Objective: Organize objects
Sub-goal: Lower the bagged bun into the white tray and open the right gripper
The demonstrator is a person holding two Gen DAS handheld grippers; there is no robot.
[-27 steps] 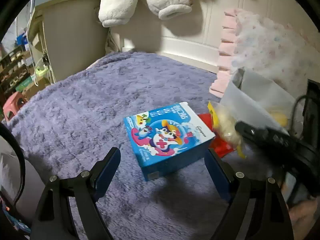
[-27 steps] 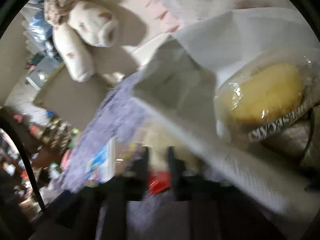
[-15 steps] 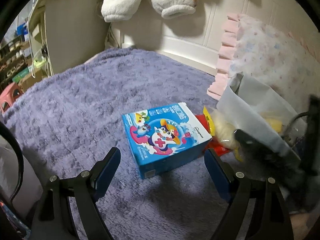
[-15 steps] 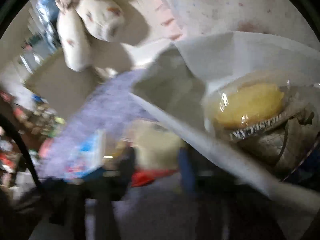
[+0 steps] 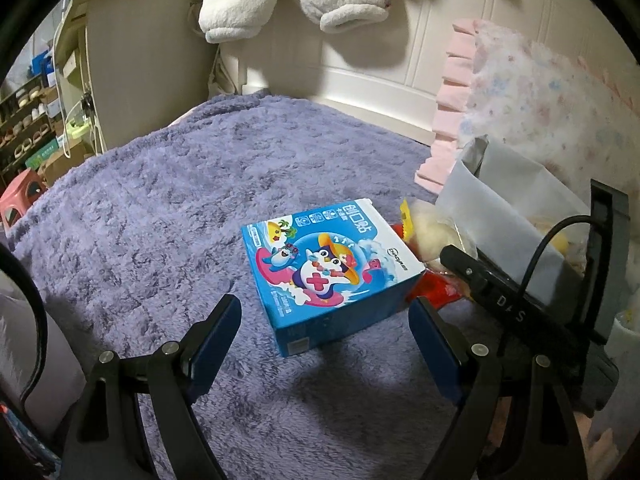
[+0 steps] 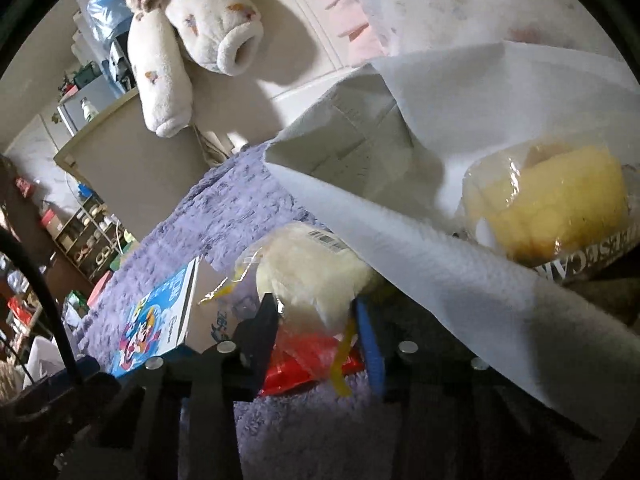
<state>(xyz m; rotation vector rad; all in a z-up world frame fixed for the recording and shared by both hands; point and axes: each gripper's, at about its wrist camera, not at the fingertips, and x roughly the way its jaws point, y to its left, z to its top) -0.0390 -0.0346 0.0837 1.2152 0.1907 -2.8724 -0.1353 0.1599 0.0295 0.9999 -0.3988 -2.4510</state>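
Observation:
A blue cartoon plaster box [image 5: 332, 268] lies flat on the purple fuzzy blanket [image 5: 160, 208]. My left gripper [image 5: 324, 309] stands open just short of the box, one finger to each side and neither touching it. To the box's right lie a pale cake in a clear packet [image 6: 312, 276] and a red packet [image 6: 304, 356]. My right gripper [image 6: 316, 316] is shut on the pale cake's wrapper; from the left wrist it shows as a dark arm [image 5: 500, 292]. Beside it, a white bag [image 6: 440, 240] holds a yellow wrapped cake [image 6: 552, 208].
A pink frilled pillow [image 5: 520, 92] leans against the white panelled wall behind the bag. Plush white sleeves [image 5: 256, 0] hang above the blanket's far edge. A beige cabinet [image 5: 152, 60] and cluttered shelves stand past the left edge, with a red stool [image 5: 20, 196] below.
The right wrist view has swung and steadied. Its fingers now close on the pale cake packet beside the red packet. The left gripper has barely moved.

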